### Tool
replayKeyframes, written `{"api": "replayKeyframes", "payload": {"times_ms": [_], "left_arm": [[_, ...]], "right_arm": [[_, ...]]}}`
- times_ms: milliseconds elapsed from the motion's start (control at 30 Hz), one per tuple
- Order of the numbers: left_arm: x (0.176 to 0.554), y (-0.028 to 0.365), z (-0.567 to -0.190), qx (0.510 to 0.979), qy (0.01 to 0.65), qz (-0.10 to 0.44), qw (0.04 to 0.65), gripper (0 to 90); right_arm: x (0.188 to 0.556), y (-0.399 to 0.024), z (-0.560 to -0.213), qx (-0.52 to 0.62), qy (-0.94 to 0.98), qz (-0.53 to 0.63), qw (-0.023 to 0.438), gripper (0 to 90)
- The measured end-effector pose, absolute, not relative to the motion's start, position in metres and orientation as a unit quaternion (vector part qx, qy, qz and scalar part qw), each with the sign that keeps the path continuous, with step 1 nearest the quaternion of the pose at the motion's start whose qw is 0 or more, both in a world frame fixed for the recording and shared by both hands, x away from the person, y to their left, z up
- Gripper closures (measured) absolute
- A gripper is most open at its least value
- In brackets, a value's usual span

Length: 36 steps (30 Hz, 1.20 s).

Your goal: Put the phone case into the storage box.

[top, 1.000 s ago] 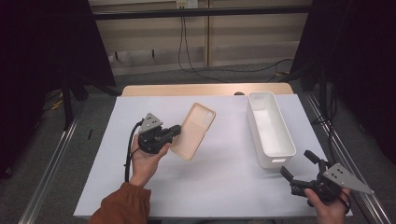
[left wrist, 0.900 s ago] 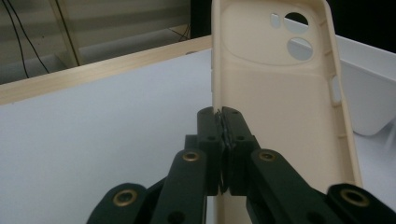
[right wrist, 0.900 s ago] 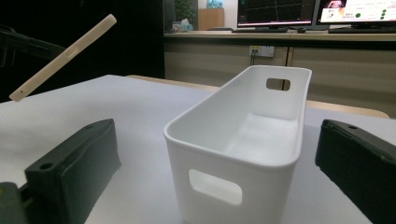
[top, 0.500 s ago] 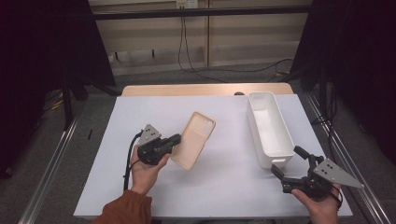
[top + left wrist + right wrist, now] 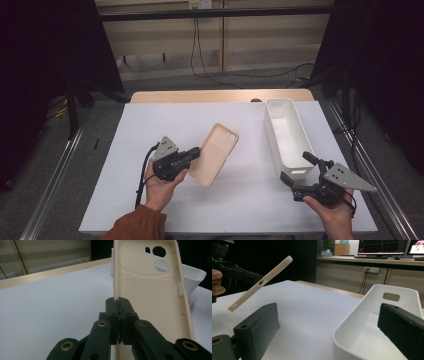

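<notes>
A beige phone case hangs tilted above the white table cover, camera holes at its far end. My left gripper is shut on its near left rim. In the left gripper view the two jaws pinch the case's thin side wall, its hollow inside facing the camera. My right gripper stands open at the near end of the long white bin, with nothing between its jaws. In the right gripper view the wide-apart jaws frame the bin's near rim, and the case shows edge-on at the left.
A white sheet covers the table, with a wooden strip along its far edge. The bin runs along the right side, empty inside. Metal rails flank the table and black curtains stand at both sides.
The left gripper has brought the phone case a little nearer to the person and lower. The right gripper has moved left and slightly up, to the bin's near end.
</notes>
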<state>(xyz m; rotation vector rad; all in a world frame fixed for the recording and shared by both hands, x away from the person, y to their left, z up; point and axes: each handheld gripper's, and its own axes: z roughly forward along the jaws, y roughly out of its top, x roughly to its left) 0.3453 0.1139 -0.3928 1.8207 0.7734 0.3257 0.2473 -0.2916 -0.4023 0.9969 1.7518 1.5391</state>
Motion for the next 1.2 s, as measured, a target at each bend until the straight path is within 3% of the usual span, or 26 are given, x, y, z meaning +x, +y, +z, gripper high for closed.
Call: {"api": "replayKeyframes", "payload": {"times_ms": [800, 1200], "left_arm": [[0.343, 0.081, -0.39, 0.769, 0.303, 0.131, 0.548, 87.7], [0.342, 0.073, -0.39, 0.77, 0.298, 0.124, 0.55, 87.7]], "right_arm": [[0.282, -0.249, -0.382, 0.338, 0.685, 0.586, 0.269, 6.1], [0.299, -0.231, -0.376, 0.32, 0.697, 0.589, 0.254, 11.9]]}}
